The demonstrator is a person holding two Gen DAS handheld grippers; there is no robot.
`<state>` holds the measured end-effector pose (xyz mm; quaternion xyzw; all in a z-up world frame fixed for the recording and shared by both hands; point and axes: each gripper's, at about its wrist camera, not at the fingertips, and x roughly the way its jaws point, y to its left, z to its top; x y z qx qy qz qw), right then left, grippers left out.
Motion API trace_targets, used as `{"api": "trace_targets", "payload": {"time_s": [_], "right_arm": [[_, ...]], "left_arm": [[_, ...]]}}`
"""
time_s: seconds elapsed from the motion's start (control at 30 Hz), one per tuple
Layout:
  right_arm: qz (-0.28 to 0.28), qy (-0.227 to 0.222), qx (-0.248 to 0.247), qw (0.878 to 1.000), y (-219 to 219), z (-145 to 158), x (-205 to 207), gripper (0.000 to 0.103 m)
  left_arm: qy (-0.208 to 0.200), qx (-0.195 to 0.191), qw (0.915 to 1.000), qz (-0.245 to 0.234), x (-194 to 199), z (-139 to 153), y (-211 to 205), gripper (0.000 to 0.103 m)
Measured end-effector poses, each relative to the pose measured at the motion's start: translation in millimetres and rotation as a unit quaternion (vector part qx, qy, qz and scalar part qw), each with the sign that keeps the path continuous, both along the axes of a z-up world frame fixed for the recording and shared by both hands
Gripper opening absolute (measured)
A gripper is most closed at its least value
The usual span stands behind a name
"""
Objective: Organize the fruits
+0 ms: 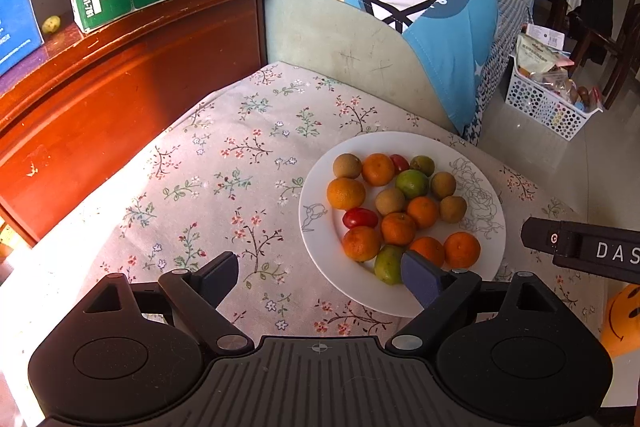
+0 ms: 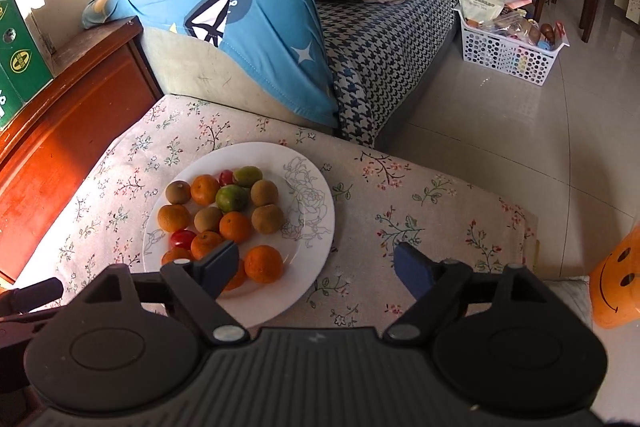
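1. Tools first: left tool [image 1: 320,277] is spread wide with nothing in it, hanging over the near-left rim of the plate [image 1: 486,187]. Right tool [image 2: 316,267] is just as far apart and empty, its left pad over the plate's near edge, its right pad over bare cloth.
2. Fruit all sits on that white plate with the line-drawn flower, which rests on the floral-cloth bench [image 1: 224,163]. Everything is mixed in one loose cluster, touching or nearly so.
3. Looks-wise: small shiny orange mandarins [image 1: 346,193], round dull brown ones [image 1: 347,165] that could be longans or small kiwis (can't tell), a couple of green citrus [image 1: 412,183], and glossy red tomato-like ones [image 1: 360,218].
4. Handling guess: all light and round, so they'll roll if nudged. Mandarins have soft, giving peel; pinch across the widest part, gently. Red ones look slick and squashable, so barely any squeeze. Brown ones seem firmer.
5. Whether this heap is already the tidy result or a pile waiting to be sorted by kind, can't call it from here.
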<state>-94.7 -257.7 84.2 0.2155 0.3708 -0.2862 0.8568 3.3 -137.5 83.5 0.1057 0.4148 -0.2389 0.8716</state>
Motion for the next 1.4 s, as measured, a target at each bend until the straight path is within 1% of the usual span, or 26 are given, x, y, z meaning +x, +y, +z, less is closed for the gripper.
{"api": "trace_targets", "payload": {"time_s": [0.1,0.17,0.57,1.4], "right_arm": [[-0.002,0.031,-0.023,0.999,6.7,-4.4,3.0,0.085],[-0.001,0.041,-0.030,0.999,8.4,-6.4,5.6,0.088],[-0.005,0.070,-0.012,0.997,11.0,-16.5,15.8,0.091],[-0.003,0.085,-0.015,0.996,14.6,-22.1,22.4,0.091]], "left_arm": [[0.007,0.009,0.9999,0.003,1.1,-2.6,-1.4,0.090],[0.010,0.015,0.9998,0.008,1.7,-4.3,-2.0,0.091],[0.020,0.035,0.9991,0.016,4.6,-12.5,-5.8,0.091],[0.015,0.057,0.9980,0.024,6.6,-16.6,-7.7,0.091]]}}
